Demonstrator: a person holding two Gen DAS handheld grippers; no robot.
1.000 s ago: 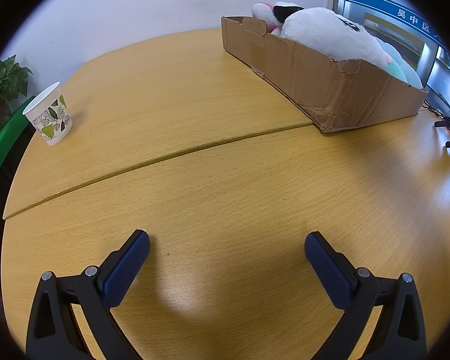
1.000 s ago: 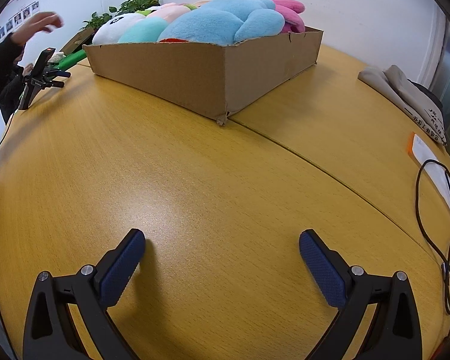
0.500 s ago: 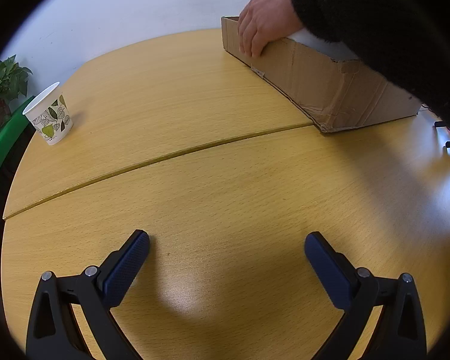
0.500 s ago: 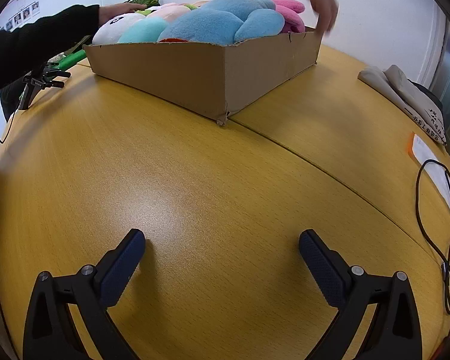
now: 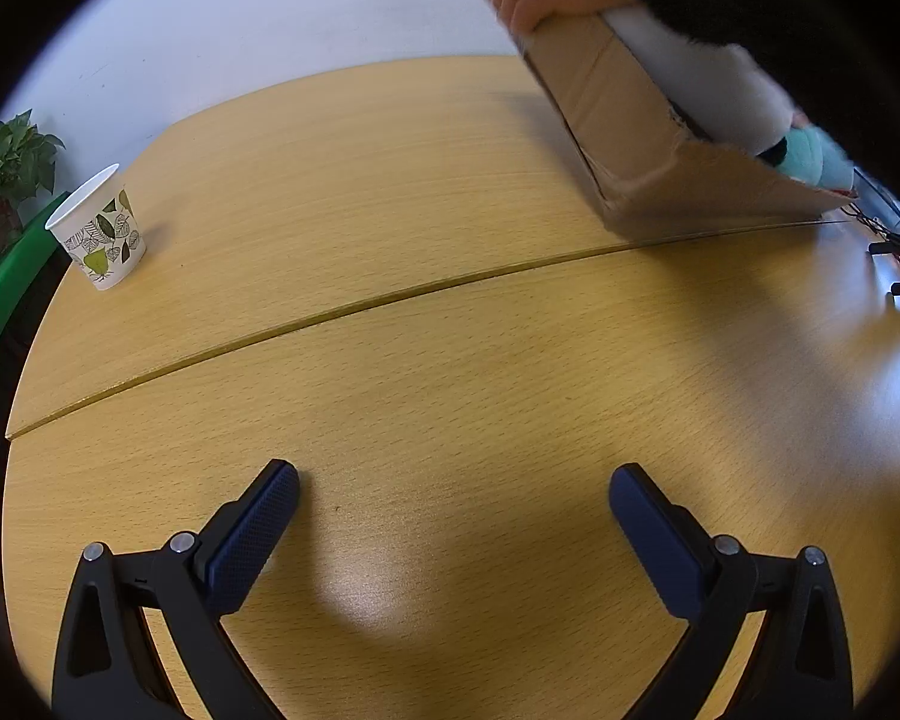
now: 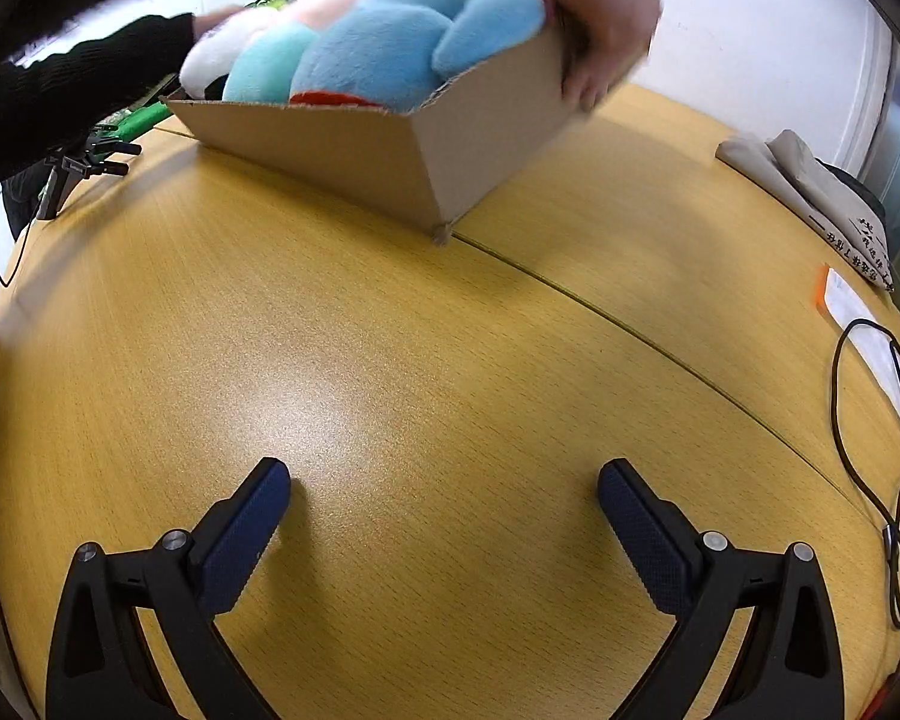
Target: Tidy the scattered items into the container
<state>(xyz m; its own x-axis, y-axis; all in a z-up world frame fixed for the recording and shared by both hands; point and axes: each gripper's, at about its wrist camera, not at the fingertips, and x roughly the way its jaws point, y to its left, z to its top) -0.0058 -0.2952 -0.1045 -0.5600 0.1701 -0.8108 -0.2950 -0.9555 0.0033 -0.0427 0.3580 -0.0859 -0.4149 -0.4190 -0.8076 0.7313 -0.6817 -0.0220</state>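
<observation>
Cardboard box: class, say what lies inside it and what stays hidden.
Inside the cardboard box lie plush toys: a blue one, a turquoise one and a white one. The box's walls cover their lower parts and the floor.

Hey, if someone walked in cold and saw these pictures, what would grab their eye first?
Probably the cardboard box at the far side of the wooden table, tilted up by a person's hand and heaped with plush toys, a big blue one in front. Then the leaf-print paper cup standing alone at the table's left edge.
</observation>
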